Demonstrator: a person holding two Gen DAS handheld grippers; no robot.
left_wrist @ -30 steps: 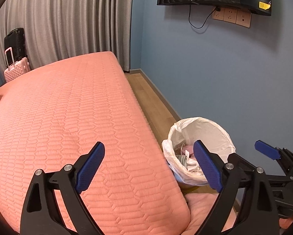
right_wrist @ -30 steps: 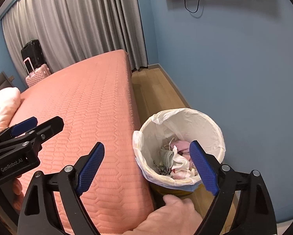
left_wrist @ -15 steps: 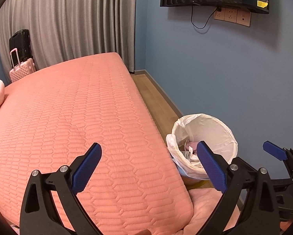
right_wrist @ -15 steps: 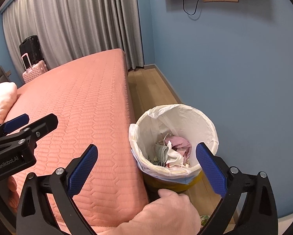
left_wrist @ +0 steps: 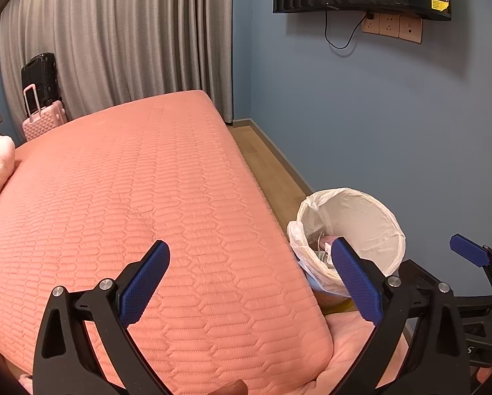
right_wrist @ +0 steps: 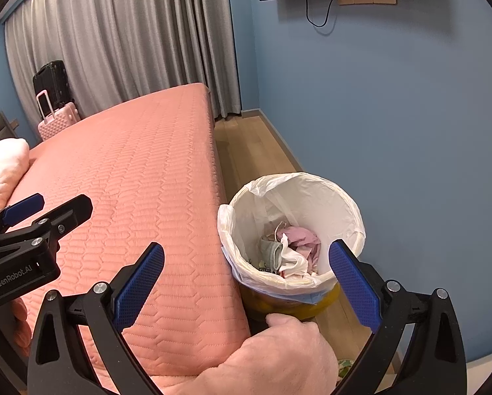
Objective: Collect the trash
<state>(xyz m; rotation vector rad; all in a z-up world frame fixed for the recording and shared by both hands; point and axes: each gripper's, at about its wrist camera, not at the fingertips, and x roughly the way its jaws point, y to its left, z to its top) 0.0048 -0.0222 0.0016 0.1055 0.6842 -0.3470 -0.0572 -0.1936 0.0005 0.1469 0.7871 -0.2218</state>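
Note:
A yellow bin with a white bag liner [right_wrist: 292,181] stands on the floor against the bed's corner. Crumpled trash [right_wrist: 292,250] in pink, white and grey lies in its bottom. My right gripper [right_wrist: 246,248] hangs above and in front of the bin, open and empty, its right fingertip over the rim. My left gripper [left_wrist: 249,245] is open and empty over the bed's corner, with the bin [left_wrist: 354,197] just right of it. From the right wrist view the left gripper [right_wrist: 56,204] shows at the left edge, over the bed.
The salmon quilted bed [left_wrist: 130,197] fills the left and middle. A narrow wood floor strip [right_wrist: 246,151] runs between bed and blue wall [right_wrist: 394,115]. Two suitcases [right_wrist: 56,112] stand by the grey curtain. A pink rounded bulge [right_wrist: 279,352], hand or cloth, touches the bin's base.
Both grippers' jaws have spread a little wider. Both views have drawn back slightly, so the bin looks smaller and more of the bed and wall shows.

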